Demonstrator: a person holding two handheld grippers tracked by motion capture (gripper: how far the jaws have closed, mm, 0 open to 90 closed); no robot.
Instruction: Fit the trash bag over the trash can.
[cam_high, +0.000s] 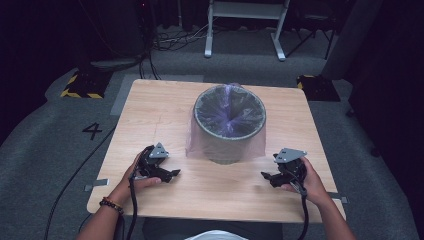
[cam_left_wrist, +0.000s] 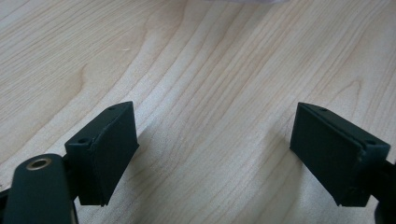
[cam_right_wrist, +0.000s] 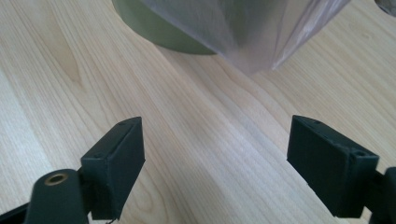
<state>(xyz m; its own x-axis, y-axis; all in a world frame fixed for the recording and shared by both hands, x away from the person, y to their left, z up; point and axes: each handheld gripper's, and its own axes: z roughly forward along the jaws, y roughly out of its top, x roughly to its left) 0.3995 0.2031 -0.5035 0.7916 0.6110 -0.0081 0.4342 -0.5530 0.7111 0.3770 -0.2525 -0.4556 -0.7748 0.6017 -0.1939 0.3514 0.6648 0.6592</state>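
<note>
Grey bin (cam_high: 229, 125) stands mid-table (cam_high: 150, 105), lined with a translucent purple bag (cam_high: 200, 142) draped over its rim and down its sides. Left gripper (cam_high: 167, 172) rests near the bin's left, jaws apart, empty. Right gripper (cam_high: 270, 176) sits near its right, jaws likewise apart, empty.

The surface (cam_high: 215, 190) is evenly lit from above, its surroundings dark; the high view is soft, and close-up shadows fall faint.

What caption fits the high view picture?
Two open grippers, left and right, flank a bag-lined bin.
</note>
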